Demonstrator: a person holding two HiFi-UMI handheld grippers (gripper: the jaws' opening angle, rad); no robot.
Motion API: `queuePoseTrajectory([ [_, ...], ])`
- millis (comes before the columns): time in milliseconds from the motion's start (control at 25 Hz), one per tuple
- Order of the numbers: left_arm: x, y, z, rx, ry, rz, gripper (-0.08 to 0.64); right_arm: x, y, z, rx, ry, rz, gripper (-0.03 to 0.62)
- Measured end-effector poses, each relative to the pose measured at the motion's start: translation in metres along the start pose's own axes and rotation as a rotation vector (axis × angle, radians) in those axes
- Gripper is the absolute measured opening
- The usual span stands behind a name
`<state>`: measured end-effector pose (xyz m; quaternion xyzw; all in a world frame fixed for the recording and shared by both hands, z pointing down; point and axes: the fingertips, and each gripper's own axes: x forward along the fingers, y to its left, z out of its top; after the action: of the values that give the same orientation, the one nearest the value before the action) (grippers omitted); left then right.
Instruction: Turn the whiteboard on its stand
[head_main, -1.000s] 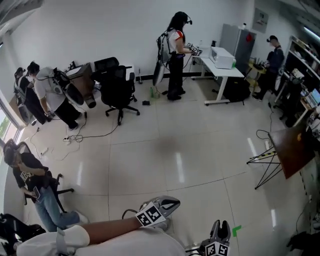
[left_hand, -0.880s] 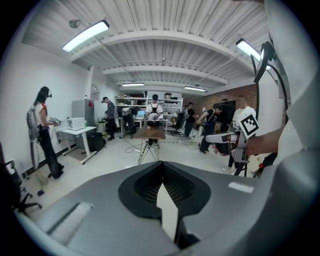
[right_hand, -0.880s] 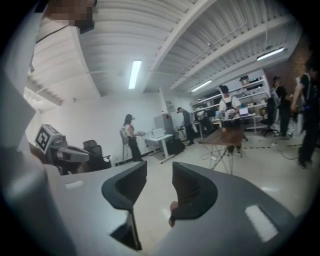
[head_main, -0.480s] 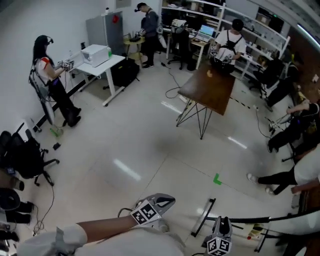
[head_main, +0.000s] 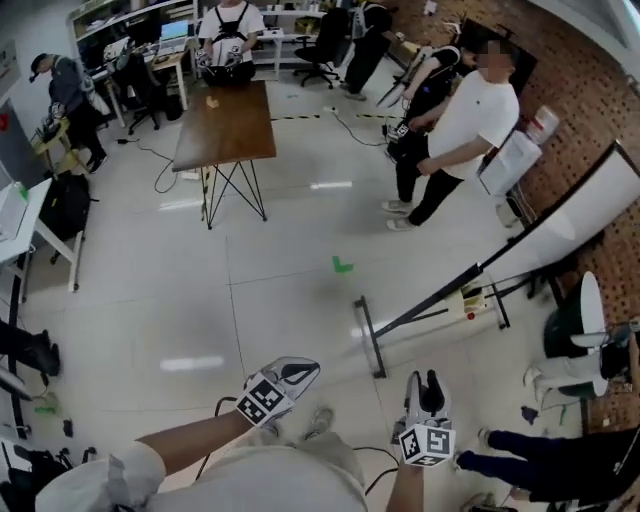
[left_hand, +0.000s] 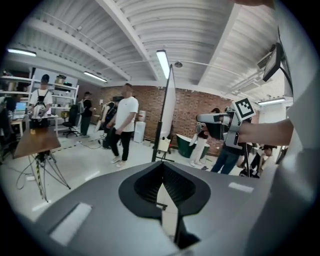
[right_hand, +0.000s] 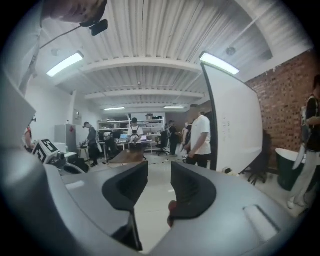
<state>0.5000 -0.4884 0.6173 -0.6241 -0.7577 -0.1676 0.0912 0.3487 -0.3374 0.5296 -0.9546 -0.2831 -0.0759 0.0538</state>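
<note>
Our left gripper (head_main: 300, 368) has its jaws closed on nothing. Our right gripper (head_main: 427, 381) has its jaws apart, just narrowed a little, with nothing between them. The whiteboard (head_main: 565, 225) stands edge-on at two o'clock from us, well apart from both, on its stand (head_main: 368, 335). We judge the swing the risk: a person in a white shirt (head_main: 470, 120) stands near, at the board's ten o'clock, and a hard push could roll the stand. The green tub (left_hand: 186, 145) beyond shows no contents we can make out.
</note>
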Motion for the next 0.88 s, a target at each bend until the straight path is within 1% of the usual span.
queuePoseTrajectory([
  [80, 0.014, -0.02, 0.005, 0.043, -0.002, -0.055, 0.02, -0.023, -0.01, 0.001, -0.045, -0.004, -0.052, 0.15],
  [160, 0.028, -0.039, 0.015, 0.074, -0.017, -0.09, 0.021, -0.045, -0.02, 0.003, -0.097, 0.0, -0.097, 0.15],
  [280, 0.032, -0.066, 0.03, 0.088, -0.019, -0.139, 0.021, -0.082, -0.022, -0.005, -0.133, 0.017, -0.157, 0.15],
  [400, 0.033, -0.096, 0.04, 0.09, -0.017, -0.175, 0.021, -0.119, -0.025, -0.016, -0.13, 0.031, -0.19, 0.15],
  [520, 0.05, -0.117, 0.046, 0.095, -0.014, -0.194, 0.021, -0.145, -0.044, -0.028, -0.111, 0.033, -0.216, 0.149],
  [720, 0.072, -0.158, 0.037, 0.114, 0.011, -0.242, 0.021, -0.2, -0.068, -0.056, -0.058, 0.044, -0.293, 0.149],
  [880, 0.082, -0.186, 0.022, 0.098, 0.033, -0.277, 0.021, -0.228, -0.076, -0.084, -0.015, 0.065, -0.335, 0.149],
])
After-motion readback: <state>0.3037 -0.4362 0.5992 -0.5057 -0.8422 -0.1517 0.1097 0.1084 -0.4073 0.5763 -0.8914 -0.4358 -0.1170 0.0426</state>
